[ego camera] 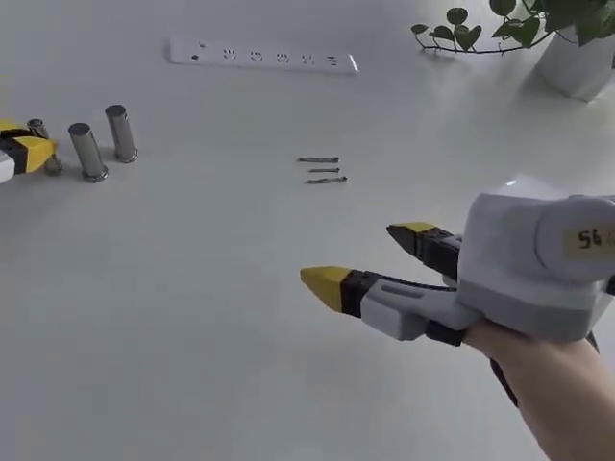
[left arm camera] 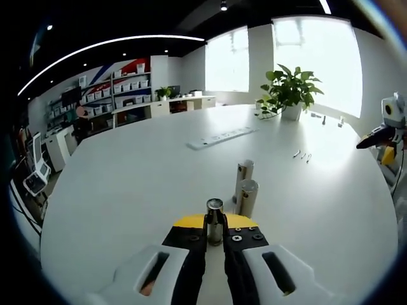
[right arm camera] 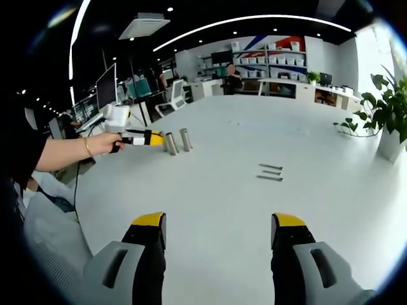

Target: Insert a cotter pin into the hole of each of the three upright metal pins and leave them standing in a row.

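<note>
So the left gripper (left arm camera: pixel 215 230) is pinching the end one of three upright grey steel pins (ego camera: pixel 87 151) standing in a row off to the left of the long white power strip (ego camera: pixel 261 54). The right gripper (ego camera: pixel 365 257) is hanging spread wide and empty, and the three thin metal cotter pins (ego camera: pixel 322 170) are lying loose just in front of that strip, so I'm guessing it's going for one next.

The table (ego camera: pixel 192 336) is viewed from above in the head view. The left gripper view is set low and close to the metal pins (left arm camera: pixel 247 196), faced toward the plant (left arm camera: pixel 289 89); the right gripper view is held well back, faced across the cotter pins (right arm camera: pixel 270 173); pins of both kinds are shared by all views
</note>
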